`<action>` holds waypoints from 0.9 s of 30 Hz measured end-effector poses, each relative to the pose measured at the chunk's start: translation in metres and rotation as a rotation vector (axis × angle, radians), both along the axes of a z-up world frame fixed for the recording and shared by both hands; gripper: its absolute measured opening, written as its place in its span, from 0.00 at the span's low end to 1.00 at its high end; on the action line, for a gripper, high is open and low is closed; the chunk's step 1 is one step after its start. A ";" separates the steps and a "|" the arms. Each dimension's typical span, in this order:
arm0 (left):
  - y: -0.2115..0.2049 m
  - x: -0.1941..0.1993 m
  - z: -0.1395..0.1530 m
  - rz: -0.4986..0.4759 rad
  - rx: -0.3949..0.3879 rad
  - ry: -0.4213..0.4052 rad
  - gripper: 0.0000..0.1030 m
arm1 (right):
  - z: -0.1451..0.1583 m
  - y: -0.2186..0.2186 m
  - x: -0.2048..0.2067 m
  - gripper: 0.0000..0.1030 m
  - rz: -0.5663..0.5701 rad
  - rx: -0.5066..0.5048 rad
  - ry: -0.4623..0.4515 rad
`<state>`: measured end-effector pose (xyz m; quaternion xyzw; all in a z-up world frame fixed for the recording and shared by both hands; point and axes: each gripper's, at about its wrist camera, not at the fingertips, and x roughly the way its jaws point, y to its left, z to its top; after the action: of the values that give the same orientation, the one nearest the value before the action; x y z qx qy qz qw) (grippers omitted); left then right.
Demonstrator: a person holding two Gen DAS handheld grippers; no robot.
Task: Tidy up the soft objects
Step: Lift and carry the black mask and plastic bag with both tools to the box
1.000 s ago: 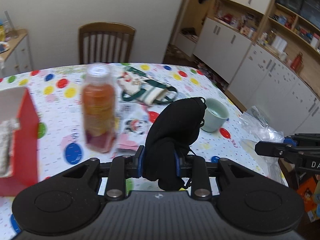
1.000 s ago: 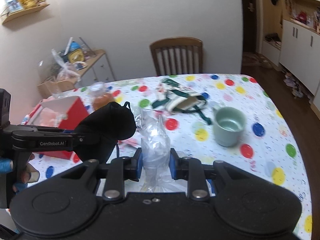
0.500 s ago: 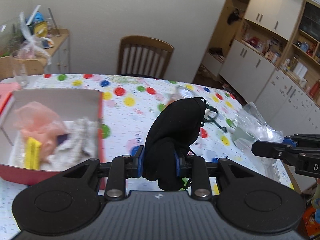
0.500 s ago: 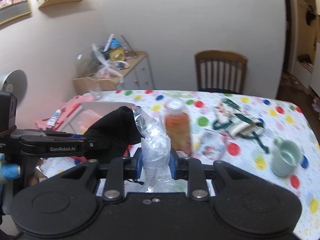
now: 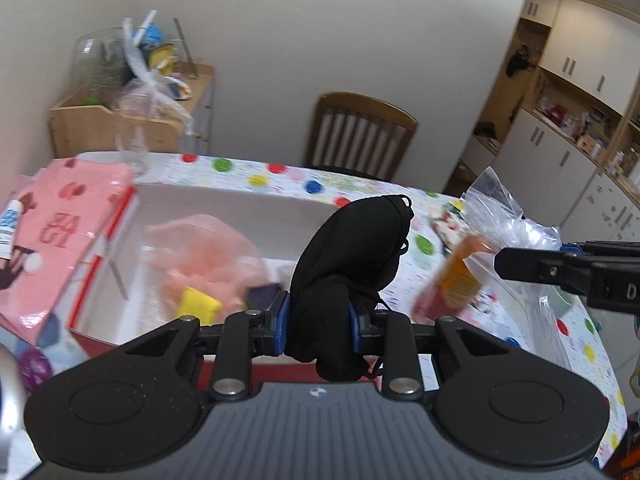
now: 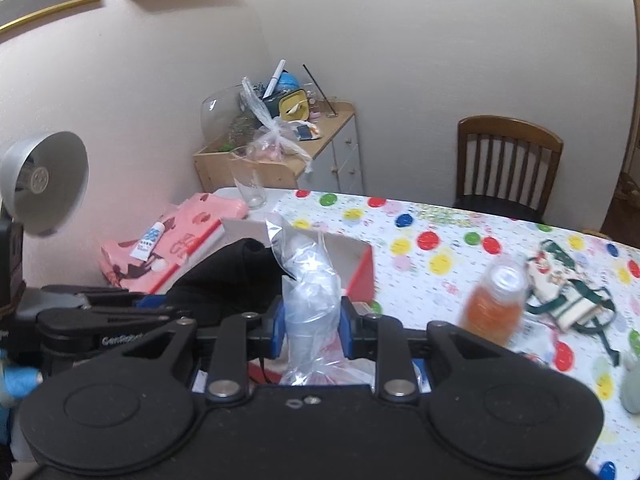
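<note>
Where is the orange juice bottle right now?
In the right wrist view, the orange juice bottle stands on the polka-dot tablecloth, right of the red box and just left of the green-strapped pouch.

Between my left gripper's fingers sits the bunched cloth, and just beyond them lies the open box with a soft bundle in it (other bits there are too blurred to name). Left of the fingers a flat packet lies beside the box. Right of them my right gripper pinches the plastic bag. A bottle stands right of those fingers, a pouch further right, a chair behind the table.
</note>
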<state>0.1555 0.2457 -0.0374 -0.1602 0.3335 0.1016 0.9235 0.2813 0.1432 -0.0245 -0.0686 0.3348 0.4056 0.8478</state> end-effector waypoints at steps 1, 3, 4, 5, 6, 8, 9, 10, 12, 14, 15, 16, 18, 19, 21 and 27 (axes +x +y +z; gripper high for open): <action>0.008 -0.002 0.000 0.010 0.003 -0.003 0.27 | -0.001 0.007 0.003 0.25 0.003 0.002 0.008; 0.023 -0.004 0.000 0.031 0.019 -0.004 0.27 | -0.002 0.023 0.009 0.25 0.004 -0.003 0.019; 0.030 -0.006 0.000 0.041 0.029 -0.005 0.27 | -0.003 0.030 0.011 0.25 0.005 -0.003 0.024; 0.037 -0.007 -0.001 0.050 0.037 -0.004 0.27 | -0.005 0.038 0.013 0.25 0.007 -0.002 0.028; 0.043 -0.008 -0.002 0.058 0.044 -0.002 0.27 | -0.006 0.046 0.016 0.25 0.007 -0.003 0.031; 0.057 -0.009 -0.005 0.075 0.051 0.006 0.27 | -0.010 0.061 0.021 0.25 0.007 -0.005 0.034; 0.064 -0.008 -0.006 0.084 0.057 0.010 0.27 | -0.012 0.069 0.024 0.25 0.005 -0.009 0.035; 0.070 -0.008 -0.008 0.095 0.063 0.013 0.27 | -0.015 0.077 0.028 0.25 0.002 -0.015 0.037; 0.084 -0.007 -0.010 0.112 0.059 0.017 0.27 | -0.021 0.093 0.035 0.25 0.007 -0.025 0.033; 0.094 -0.004 -0.011 0.129 0.070 0.023 0.27 | -0.029 0.109 0.042 0.25 -0.008 -0.054 0.019; 0.099 -0.004 -0.012 0.135 0.074 0.024 0.27 | -0.033 0.115 0.046 0.25 -0.012 -0.060 0.022; 0.103 -0.002 -0.014 0.142 0.078 0.027 0.27 | -0.037 0.123 0.051 0.25 -0.019 -0.065 0.030; 0.112 0.001 -0.017 0.156 0.091 0.037 0.27 | -0.045 0.135 0.058 0.25 -0.031 -0.079 0.036; 0.116 0.003 -0.019 0.162 0.095 0.043 0.27 | -0.050 0.139 0.061 0.25 -0.035 -0.080 0.045; 0.123 0.007 -0.025 0.175 0.101 0.059 0.27 | -0.058 0.149 0.067 0.25 -0.043 -0.088 0.062; 0.131 0.023 -0.046 0.179 0.147 0.120 0.27 | -0.083 0.173 0.082 0.25 -0.059 -0.149 0.053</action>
<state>0.1785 0.3772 -0.0838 -0.1150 0.3641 0.2170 0.8984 0.3634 0.3157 -0.1071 -0.1108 0.3880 0.3562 0.8428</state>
